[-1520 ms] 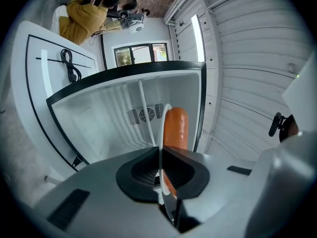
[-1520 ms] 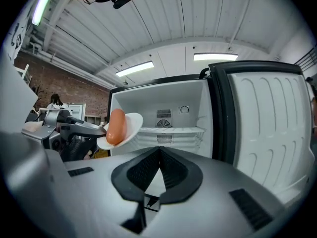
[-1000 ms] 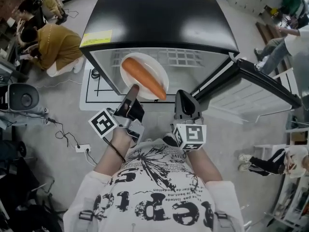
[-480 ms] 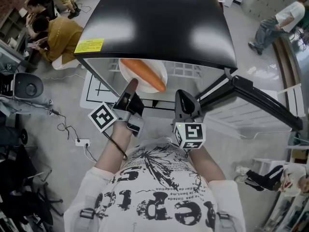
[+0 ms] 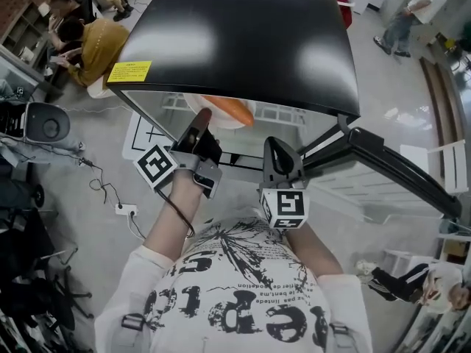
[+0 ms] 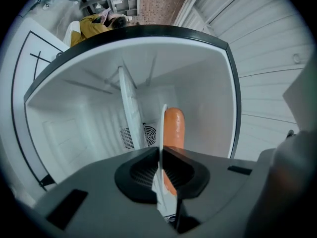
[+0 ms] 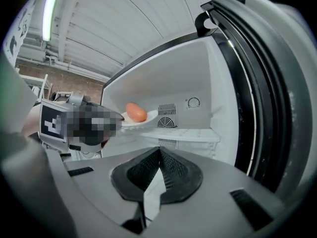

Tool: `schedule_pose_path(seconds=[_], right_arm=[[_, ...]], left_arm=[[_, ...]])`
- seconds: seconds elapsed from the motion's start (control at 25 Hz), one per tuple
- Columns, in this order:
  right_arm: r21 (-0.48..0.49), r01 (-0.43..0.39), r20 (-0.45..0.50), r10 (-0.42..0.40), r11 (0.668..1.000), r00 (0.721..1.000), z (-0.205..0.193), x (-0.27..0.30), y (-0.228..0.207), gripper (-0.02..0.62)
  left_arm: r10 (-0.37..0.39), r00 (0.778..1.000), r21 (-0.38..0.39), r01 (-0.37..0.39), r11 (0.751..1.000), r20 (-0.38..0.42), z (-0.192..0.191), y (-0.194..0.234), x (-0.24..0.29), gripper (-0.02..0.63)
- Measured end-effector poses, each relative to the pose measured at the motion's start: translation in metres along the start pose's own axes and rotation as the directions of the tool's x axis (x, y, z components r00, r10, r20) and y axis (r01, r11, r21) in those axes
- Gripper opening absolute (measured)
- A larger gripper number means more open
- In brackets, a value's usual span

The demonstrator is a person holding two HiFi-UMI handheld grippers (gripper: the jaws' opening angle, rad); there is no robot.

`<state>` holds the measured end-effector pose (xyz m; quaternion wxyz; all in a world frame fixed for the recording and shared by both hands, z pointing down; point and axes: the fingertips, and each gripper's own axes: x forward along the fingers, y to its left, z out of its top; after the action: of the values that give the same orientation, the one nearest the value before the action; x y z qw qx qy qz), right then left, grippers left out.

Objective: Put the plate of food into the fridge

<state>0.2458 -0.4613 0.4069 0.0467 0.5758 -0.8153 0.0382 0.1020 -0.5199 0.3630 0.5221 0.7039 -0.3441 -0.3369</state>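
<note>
At the bottom of the head view, both forearms reach up the frame from a printed white shirt. The right gripper sits just right of centre, its jaws pressed together on nothing, short of the mouth of the fridge. To its left, the left gripper pinches the near rim of the white plate, which carries a long orange piece of food. The plate is inside the opening, over the white shelf. The fridge's black top hides most of it from above. The open door swings out at the right. A power strip lies on the floor at the left, and a person in a mustard top crouches at upper left. A second ago the whole plate showed in front of the opening; now it is farther in.
</note>
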Motion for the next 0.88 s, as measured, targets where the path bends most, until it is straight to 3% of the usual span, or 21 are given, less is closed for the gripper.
schedule_pose_path(seconds=[0.52,0.76,0.88], right_arm=[[0.038,-0.023,0.007,0.023,0.999,1.0,-0.009,0.003,-0.001,0.002],[0.054,-0.019,-0.005,0.02,0.998,1.0,-0.011,0.008,-0.009,0.002],[0.056,-0.036,-0.013,0.037,0.998,0.999,-0.012,0.012,-0.007,0.002]], left_arm=[[0.049,0.999,-0.042,-0.048,0.998,0.017,0.0,0.008,0.018,0.029],[0.071,0.997,-0.02,-0.071,0.997,0.01,0.001,0.003,0.031,0.045],[0.065,0.998,-0.072,-0.063,0.995,0.02,0.003,-0.001,0.036,0.064]])
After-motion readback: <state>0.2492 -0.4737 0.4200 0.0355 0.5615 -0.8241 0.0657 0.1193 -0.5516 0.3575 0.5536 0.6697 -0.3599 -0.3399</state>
